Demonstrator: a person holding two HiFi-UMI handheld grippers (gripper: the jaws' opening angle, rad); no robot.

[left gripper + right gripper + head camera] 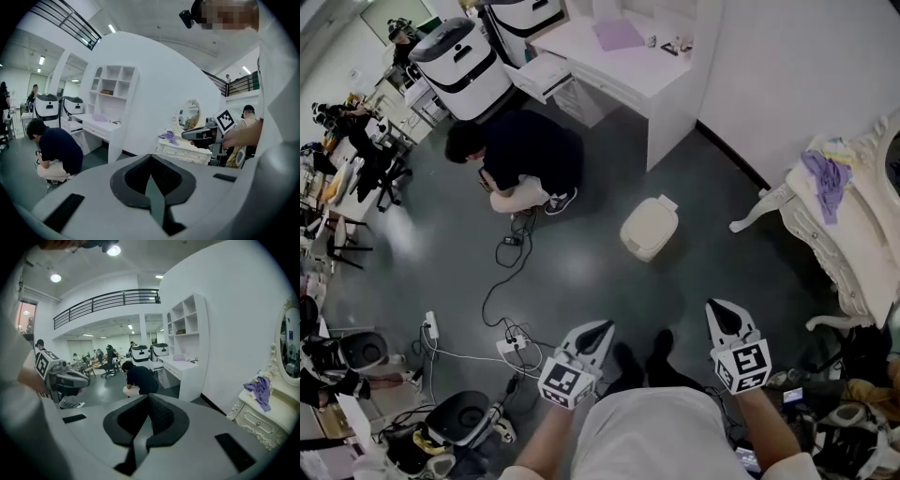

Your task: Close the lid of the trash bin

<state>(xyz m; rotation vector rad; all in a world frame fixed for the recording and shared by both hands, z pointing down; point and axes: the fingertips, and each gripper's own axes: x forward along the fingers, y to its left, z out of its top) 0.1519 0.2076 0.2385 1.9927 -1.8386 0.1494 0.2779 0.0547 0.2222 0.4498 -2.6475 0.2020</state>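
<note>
Spreading across most of the head view, a grey floor [581,272] is seen from steeply above. A white desk [675,84] is set against the wall at the top, and a carved white dresser [853,234] is seen at the right edge, with a purple cloth [828,178] draped over its top. A person in dark clothes [530,155] is crouched on the floor just left of the desk.

The trash bin [649,228] is placed on the open floor near the middle of the head view, between the crouched person and the dresser, below the desk's corner and well apart from both grippers. It is stood upright, so its top faces the camera. Its cream lid [652,223] is seen lying flat across the top, apparently down. In this view the long axis runs from lower left to upper right, and a small tab at the upper-right end is pointed toward the desk and wall.

The 2 grippers are held at the bottom of the head view, both aimed up the picture toward the bin. The left gripper [598,330] has its jaws pressed together with nothing between them, as its own view confirms. The right gripper [724,314] is likewise closed tight and empty.

A white power strip [512,345] with trailing cables lies on the floor left of the left gripper.
</note>
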